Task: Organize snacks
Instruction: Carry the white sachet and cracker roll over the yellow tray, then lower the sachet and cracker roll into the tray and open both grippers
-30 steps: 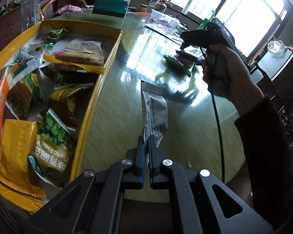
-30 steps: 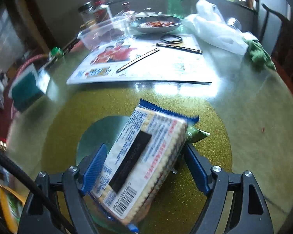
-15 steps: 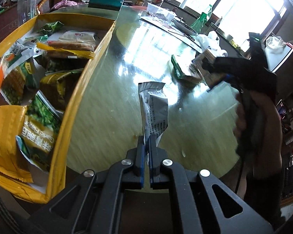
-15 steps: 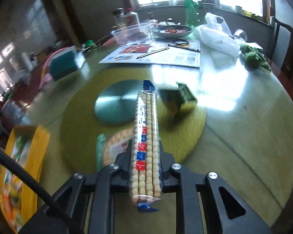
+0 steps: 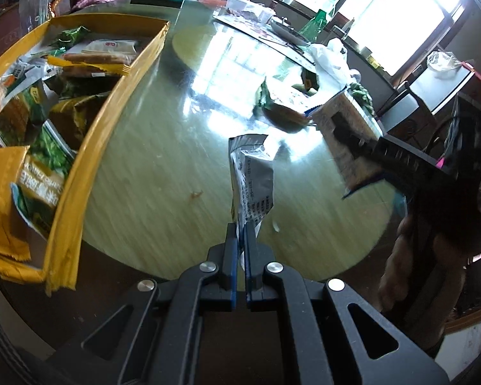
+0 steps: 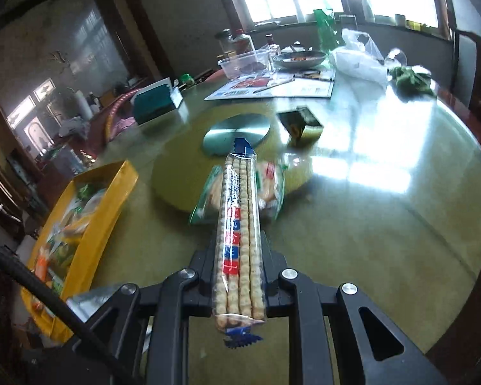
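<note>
1. Cracker pack, a long clear-wrapped sleeve of pale round biscuits with blue crimped ends and red and blue label squares (image 6: 239, 237), sits clamped on its narrow faces in the right gripper (image 6: 239, 284), held clear of the table, its long axis running straight out along the fingers.

2. The open yellow cardboard box of snack packets (image 6: 107, 221) lies to the left of that gripper in its own view, with its near corner just beside the black cable; the long side of the box runs roughly parallel to the pack, so a sideways carry looks enough, with little turning.

3. The left gripper (image 5: 239, 240) is pressed together on the lower edge of a crumpled grey-and-white foil snack packet (image 5: 251, 179), which stands up from the fingers above the glossy green round tabletop (image 5: 150, 166).

4. In the left view the same box (image 5: 93, 134) lies to the left, well apart from the grey packet; the left hand appears the nearer of the two to it.

5. The right gripper and its pack (image 5: 346, 134) show at the right edge of that view, farther from the box, held in a person's hand (image 5: 410, 276).

6. Still loose on the table beyond: a green-edged packet of round rice crackers (image 6: 266, 186) and a small dark green and gold box (image 6: 299, 125).
</note>
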`<state>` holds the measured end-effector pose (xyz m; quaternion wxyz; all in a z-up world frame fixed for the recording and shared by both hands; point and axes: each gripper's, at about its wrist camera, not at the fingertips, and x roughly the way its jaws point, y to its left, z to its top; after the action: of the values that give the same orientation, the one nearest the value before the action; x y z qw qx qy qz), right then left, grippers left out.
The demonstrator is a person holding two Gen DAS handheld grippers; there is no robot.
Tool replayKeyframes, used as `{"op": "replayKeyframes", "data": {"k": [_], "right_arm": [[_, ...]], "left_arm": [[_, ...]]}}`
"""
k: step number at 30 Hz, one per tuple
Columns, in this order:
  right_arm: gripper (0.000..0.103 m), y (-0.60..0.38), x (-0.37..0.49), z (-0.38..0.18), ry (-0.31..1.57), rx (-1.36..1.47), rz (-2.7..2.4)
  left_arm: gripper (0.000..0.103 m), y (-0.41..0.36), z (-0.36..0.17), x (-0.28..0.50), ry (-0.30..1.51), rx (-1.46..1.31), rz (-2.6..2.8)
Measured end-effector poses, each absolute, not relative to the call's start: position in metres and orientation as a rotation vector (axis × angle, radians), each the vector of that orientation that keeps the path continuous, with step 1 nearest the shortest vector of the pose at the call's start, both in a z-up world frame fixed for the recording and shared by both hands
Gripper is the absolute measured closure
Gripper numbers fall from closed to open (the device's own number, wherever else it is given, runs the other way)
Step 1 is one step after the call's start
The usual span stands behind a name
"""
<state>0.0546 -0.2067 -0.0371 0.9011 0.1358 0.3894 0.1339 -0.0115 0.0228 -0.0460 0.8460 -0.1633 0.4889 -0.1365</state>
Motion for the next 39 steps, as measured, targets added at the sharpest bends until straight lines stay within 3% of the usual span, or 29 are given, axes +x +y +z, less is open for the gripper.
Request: {"op": "replayKeyframes", "data": {"k": [20, 29, 39], "right_arm": [[0.085, -0.17, 0.029, -0.023, 0.767, 0.289, 0.472], [0.085, -0.108, 0.042, -0.007, 0.782, 0.262, 0.648], [0.085, -0.009, 0.079, 0.006, 0.838, 0.202, 0.844]], "left_arm": [[0.1, 0.073, 0.005, -0.028, 0.875, -0.455, -0.276], [0.1, 0.141, 0.029, -0.025, 0.769, -0.486, -0.129], [0.1, 0.211, 0.016, 0.002, 0.765, -0.509, 0.014]]}}
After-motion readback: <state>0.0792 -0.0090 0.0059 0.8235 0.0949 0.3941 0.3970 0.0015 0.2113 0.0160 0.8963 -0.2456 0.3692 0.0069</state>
